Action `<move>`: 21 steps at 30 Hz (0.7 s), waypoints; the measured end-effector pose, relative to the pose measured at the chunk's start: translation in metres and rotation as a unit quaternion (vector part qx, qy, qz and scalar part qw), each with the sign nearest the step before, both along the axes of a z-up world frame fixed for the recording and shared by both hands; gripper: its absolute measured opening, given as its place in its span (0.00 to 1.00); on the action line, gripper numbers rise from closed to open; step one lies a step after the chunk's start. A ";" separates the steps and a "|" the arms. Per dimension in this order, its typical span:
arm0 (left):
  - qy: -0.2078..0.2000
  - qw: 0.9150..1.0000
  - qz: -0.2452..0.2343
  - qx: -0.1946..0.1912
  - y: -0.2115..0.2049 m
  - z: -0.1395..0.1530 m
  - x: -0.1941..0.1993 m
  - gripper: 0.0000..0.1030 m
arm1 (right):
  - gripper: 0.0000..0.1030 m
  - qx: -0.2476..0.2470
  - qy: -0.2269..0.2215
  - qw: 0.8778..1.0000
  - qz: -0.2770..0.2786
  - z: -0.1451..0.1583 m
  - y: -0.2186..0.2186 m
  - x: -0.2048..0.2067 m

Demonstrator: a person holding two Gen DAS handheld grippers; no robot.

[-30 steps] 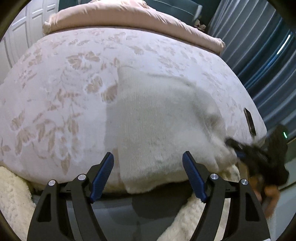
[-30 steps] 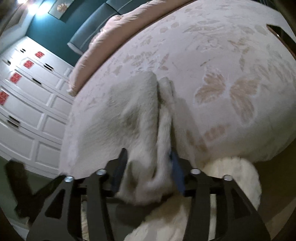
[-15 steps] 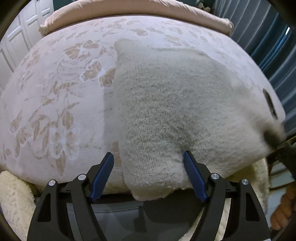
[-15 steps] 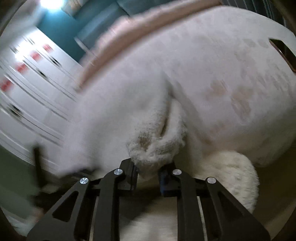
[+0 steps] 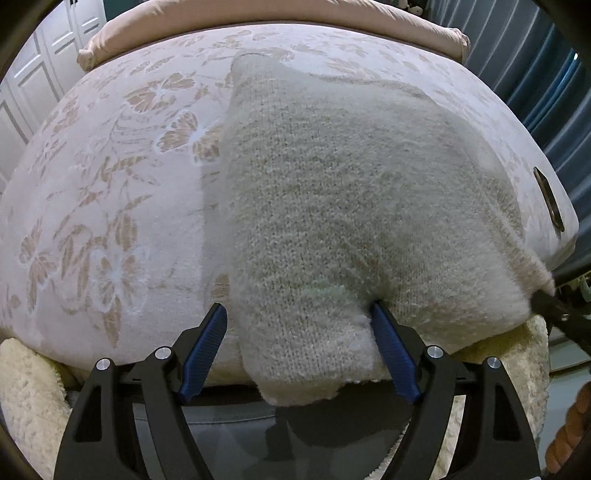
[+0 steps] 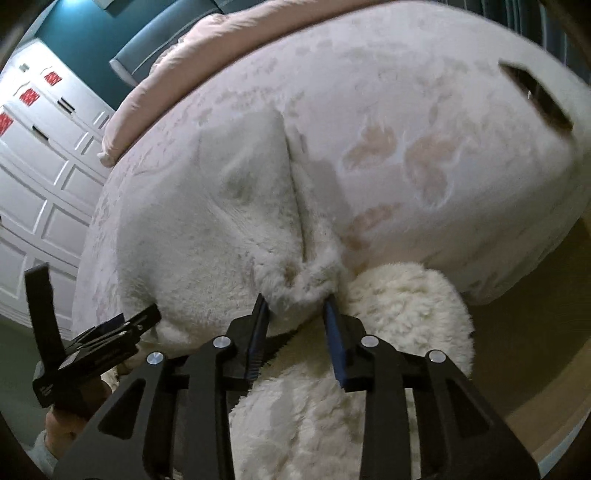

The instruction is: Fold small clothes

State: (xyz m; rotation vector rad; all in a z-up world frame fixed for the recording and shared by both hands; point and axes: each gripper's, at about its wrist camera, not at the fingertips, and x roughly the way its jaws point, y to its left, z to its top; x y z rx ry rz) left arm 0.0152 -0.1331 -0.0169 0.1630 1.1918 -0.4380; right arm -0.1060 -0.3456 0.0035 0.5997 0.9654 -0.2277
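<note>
A cream knitted garment (image 5: pixel 351 206) lies on the floral bedspread (image 5: pixel 110 184), its near edge hanging over the bed's front. My left gripper (image 5: pixel 299 332) is open, its blue pads either side of the garment's near left corner. In the right wrist view the garment (image 6: pixel 221 221) is bunched at its near right corner, and my right gripper (image 6: pixel 297 314) is shut on that bunched corner. The left gripper also shows at the lower left of the right wrist view (image 6: pixel 110 332).
A fluffy cream rug (image 6: pixel 369 332) lies below the bed's front edge. A dark flat phone-like object (image 5: pixel 548 199) lies near the bed's right edge. A pink duvet roll (image 5: pixel 258 14) lies at the far end. White wardrobe doors (image 6: pixel 37 184) stand to the left.
My right gripper closed on the garment's corner and pulled it toward the bed's front. My left gripper moved closer to the garment's near left corner and stayed open.
</note>
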 end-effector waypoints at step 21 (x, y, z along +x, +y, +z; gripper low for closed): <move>-0.014 0.993 0.114 0.006 0.105 0.028 0.003 0.72 | 0.28 0.042 0.014 0.978 0.202 -0.029 0.137 0.096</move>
